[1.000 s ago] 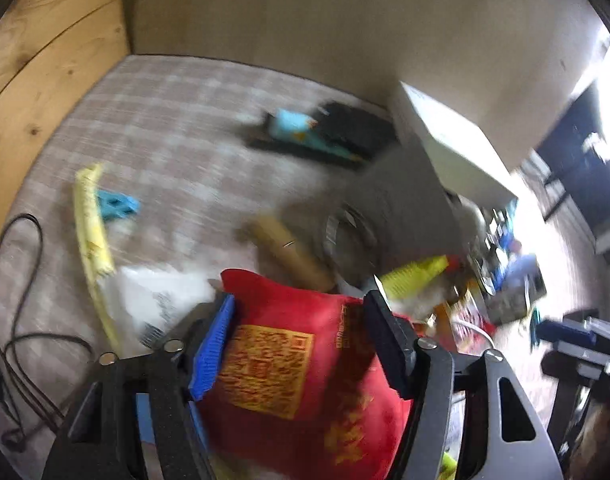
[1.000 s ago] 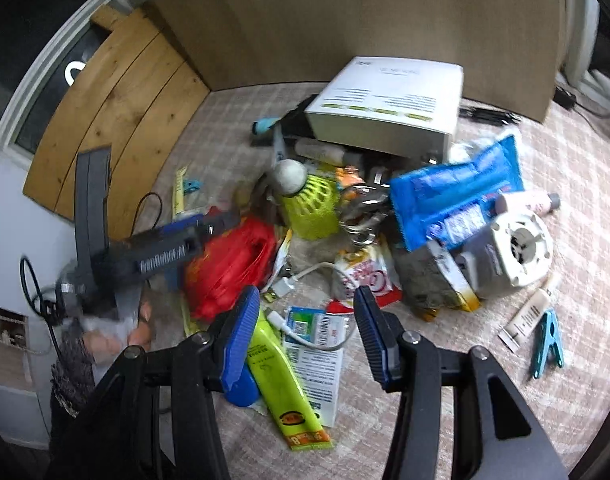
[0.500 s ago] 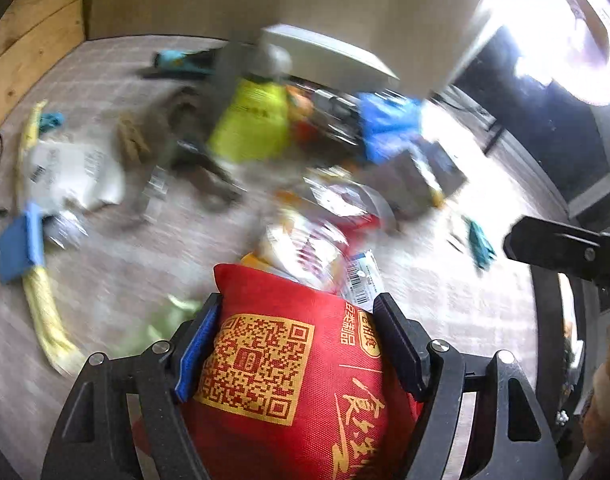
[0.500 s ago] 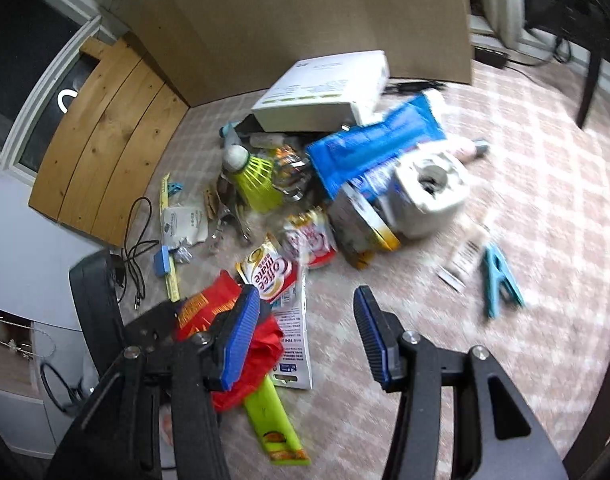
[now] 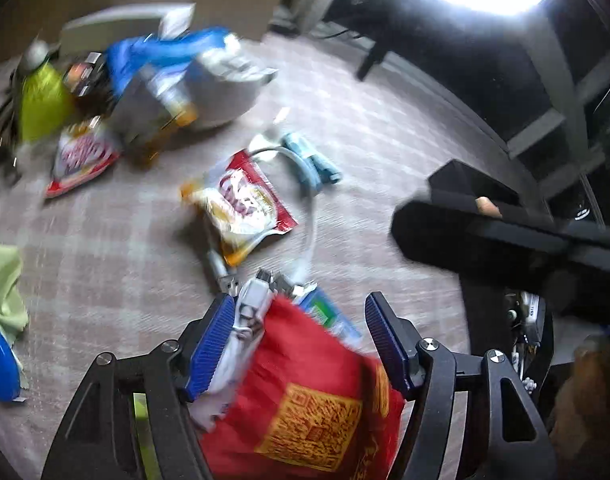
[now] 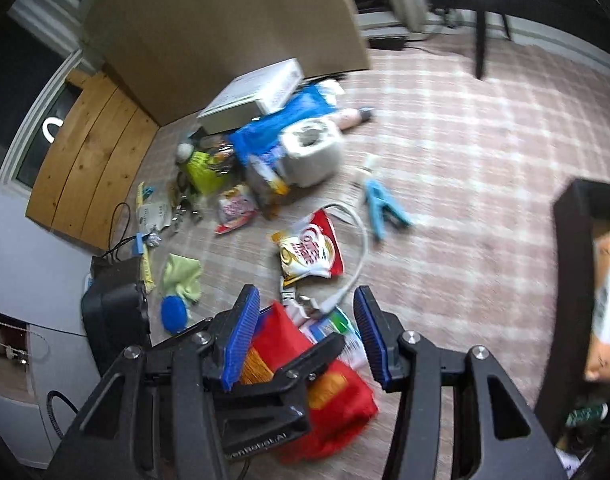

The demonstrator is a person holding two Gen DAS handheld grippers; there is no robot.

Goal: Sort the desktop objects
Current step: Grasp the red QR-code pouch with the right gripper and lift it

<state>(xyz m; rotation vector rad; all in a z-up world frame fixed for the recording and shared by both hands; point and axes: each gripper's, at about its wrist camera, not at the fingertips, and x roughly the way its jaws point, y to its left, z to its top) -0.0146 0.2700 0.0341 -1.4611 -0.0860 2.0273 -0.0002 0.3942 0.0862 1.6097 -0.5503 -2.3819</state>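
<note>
hanging steeply nose-down over the checked cloth, the left gripper carries a red pouch between its blue pads; its jaws have just been closing a little on it, and the right-hand pad presses the pouch's edge while white packaging is bunched against the left-hand pad. the right gripper tilts down the same way, just above and behind the left one, its fingers set fairly wide with nothing pinched between them; through the gap the right wrist view shows the left gripper's black frame and the red pouch beneath.

the pouch bears a gold square printed with a qr code and gold characters too blurred to read. a red and yellow sachet on the cloth shows round lettering, not legible here. faint white lettering on the left gripper's frame cannot be made out.

a pinkish plaid tablecloth covers the surface. a white cable curves beside the sachet, a blue clothes peg lies near it, and farther back sit a toilet roll, a white box and a brown cardboard sheet. a black bin stands at the right edge.
</note>
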